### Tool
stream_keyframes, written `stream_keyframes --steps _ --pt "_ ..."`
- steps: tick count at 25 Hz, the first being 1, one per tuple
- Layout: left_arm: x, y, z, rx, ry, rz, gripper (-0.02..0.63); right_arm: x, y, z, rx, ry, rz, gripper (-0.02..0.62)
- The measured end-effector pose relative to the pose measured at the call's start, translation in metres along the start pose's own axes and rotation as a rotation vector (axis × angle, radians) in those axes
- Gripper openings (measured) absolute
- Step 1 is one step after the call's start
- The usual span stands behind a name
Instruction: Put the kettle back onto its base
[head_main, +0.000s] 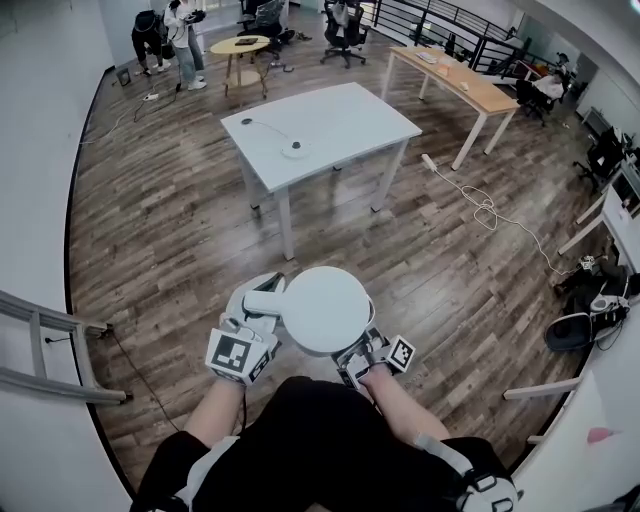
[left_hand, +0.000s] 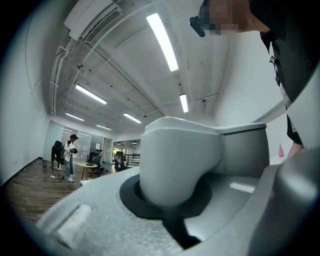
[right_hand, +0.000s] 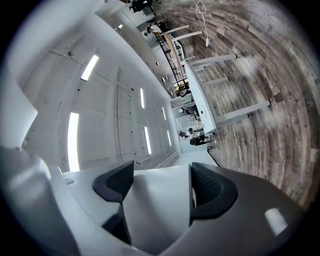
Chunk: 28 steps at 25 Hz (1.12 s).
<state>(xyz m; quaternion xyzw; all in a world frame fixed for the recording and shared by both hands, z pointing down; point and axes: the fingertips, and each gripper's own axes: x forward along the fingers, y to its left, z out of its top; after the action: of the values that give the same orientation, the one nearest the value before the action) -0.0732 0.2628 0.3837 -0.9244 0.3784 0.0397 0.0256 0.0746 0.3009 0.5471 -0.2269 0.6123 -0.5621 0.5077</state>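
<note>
The left gripper (head_main: 262, 312) and right gripper (head_main: 357, 354) both pinched the kettle (head_main: 325, 308) tight, up in the air. Its base (head_main: 293, 149) sat on the table (head_main: 350, 115) at twelve o'clock (well apart), so the carrying was not done yet.

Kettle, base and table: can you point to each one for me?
kettle (head_main: 325, 308): head view, the middle of its round white top.
base (head_main: 293, 149): head view, the centre of the round white disc.
table (head_main: 345, 115): head view, a bare part of the tabletop.
</note>
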Motion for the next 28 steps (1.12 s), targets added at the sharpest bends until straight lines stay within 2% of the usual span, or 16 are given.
stream_keyframes --steps 6,12,20,28 --pt "-0.009 0.029 -0.007 -0.013 0.017 0.012 0.000 0.018 -0.017 -0.016 0.015 0.004 -0.023 0.350" --pt "-0.001 0.048 -0.007 -0.010 0.005 0.041 0.000 0.042 -0.026 -0.009 0.017 0.037 -0.018 0.350" --pt "0.037 0.089 -0.013 0.023 0.014 0.107 0.000 0.101 -0.048 0.020 0.056 0.100 -0.009 0.350" --pt "0.102 0.123 -0.017 0.041 0.011 0.146 0.000 0.159 -0.062 0.075 0.069 0.140 -0.004 0.350"
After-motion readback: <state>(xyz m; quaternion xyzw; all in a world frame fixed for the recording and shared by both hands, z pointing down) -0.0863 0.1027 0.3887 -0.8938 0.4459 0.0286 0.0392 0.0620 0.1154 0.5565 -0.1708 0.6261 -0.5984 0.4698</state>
